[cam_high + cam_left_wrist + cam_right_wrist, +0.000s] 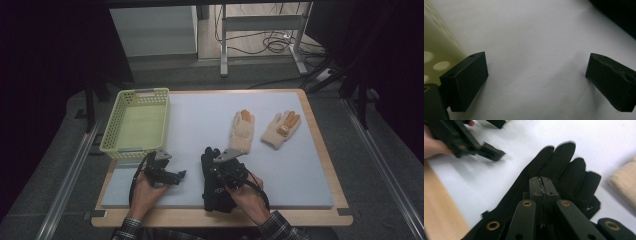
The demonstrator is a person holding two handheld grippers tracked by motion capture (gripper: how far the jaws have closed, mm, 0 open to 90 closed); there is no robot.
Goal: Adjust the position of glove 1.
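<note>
On the left of the table stands a pale green perforated basket [134, 122], its inside bare as far as the high view shows. Just in front of its near corner the left gripper [176, 175] lies low over the mat, its jaws wide apart with nothing between them; in the left gripper view the basket [436, 52] wall sits just beside one jaw. Right of it, the right gripper [542, 185] has its jaws pressed together on a fold of a black glove [564, 165], whose fingers fan out past the tips. In the high view that black glove [210, 172] lies near the front edge, partly under the right hand [247, 192].

The step in hand looks like lifting the black glove to carry it left to the basket. To do it well, I would keep the pinch firm, since only a thin fold seems caught, and raise the glove until its hanging fingers clear the mat and then the basket rim. The left gripper sits on that path, so it should shift aside or help steady the loose end.

Further right lie 2 cream gloves with orange fingertips, one [243, 129] near the middle and one [281, 129] beside it, apart from each other.

The surface is a light blue-grey mat [300, 170] on a wooden table [320, 219]. Beyond it the room is dim, with a metal frame [260, 25] and cables [272, 42] on the floor.
</note>
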